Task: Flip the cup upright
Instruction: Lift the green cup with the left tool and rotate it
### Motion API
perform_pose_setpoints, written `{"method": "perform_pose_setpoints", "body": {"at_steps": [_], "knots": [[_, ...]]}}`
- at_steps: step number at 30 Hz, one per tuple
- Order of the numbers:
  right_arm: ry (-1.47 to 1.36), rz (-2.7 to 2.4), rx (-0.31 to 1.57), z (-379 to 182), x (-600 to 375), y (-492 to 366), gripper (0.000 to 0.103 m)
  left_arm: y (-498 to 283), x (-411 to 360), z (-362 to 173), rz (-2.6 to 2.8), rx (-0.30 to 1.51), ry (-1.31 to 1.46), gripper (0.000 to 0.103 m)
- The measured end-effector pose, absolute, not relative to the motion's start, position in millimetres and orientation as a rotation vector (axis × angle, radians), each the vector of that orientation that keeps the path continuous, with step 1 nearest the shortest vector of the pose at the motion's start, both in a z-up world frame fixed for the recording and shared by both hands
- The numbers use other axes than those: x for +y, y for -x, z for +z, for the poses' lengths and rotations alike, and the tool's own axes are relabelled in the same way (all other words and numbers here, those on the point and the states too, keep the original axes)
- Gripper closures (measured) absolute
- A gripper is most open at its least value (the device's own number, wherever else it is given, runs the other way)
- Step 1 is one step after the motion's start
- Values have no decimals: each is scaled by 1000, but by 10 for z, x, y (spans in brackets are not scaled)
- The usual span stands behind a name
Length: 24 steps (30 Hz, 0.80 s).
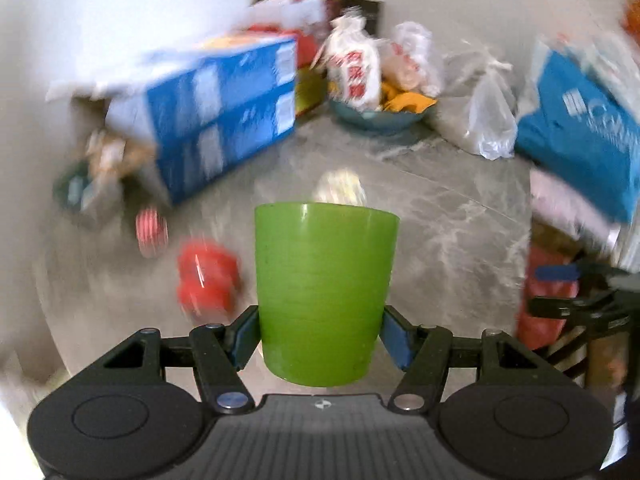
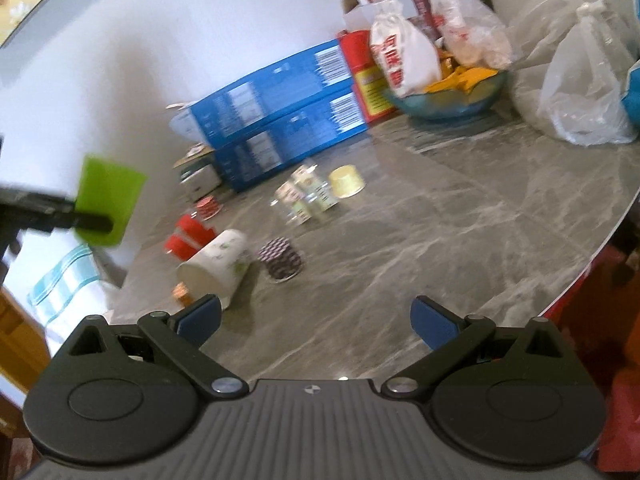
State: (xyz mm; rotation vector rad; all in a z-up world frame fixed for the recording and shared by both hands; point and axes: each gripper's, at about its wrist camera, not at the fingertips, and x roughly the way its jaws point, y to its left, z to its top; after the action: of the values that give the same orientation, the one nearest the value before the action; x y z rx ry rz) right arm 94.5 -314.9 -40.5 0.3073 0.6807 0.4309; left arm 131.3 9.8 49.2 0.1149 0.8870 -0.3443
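Observation:
My left gripper (image 1: pixel 318 334) is shut on a green plastic cup (image 1: pixel 324 292) and holds it in the air above the grey marble table (image 1: pixel 440 216). Its wide rim points away from the camera, its narrow base toward me. The left wrist view is blurred by motion. In the right wrist view the green cup (image 2: pixel 110 196) shows at the far left, held by the left gripper well above the table. My right gripper (image 2: pixel 316 322) is open and empty above the table's near part.
On the table lie a white floral cup (image 2: pixel 218 264) on its side, a dark patterned cup (image 2: pixel 282 258), red cups (image 2: pixel 188 238), small cartons (image 2: pixel 306 198) and a yellow cup (image 2: pixel 346 180). Blue boxes (image 2: pixel 280 124), a bowl with bags (image 2: pixel 448 96) and plastic bags (image 2: pixel 580 92) stand at the back.

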Motion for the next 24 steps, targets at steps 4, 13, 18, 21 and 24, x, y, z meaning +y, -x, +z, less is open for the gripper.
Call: {"method": "perform_pose_setpoints", "body": {"at_steps": [4,13,18,21,24], "knots": [[-295,469,681,-427,-3064,-824,1,-895,65,156,-298,930,109,36],[-289,479,693,-460,-2992,-678,1,-874,-287,-394,-159,1045,273,36],[-296,471,725,-513,-2957,-703,1,-959,-391,-635,-127,1118,350,36],[-292,470,735,-538,-2957,-710,1,-970,-428,-722,-114,1139,363,36],[-300,463,749,-561,-2970,-738,1,-971,-425,-744,-116,1147,372,36]]}}
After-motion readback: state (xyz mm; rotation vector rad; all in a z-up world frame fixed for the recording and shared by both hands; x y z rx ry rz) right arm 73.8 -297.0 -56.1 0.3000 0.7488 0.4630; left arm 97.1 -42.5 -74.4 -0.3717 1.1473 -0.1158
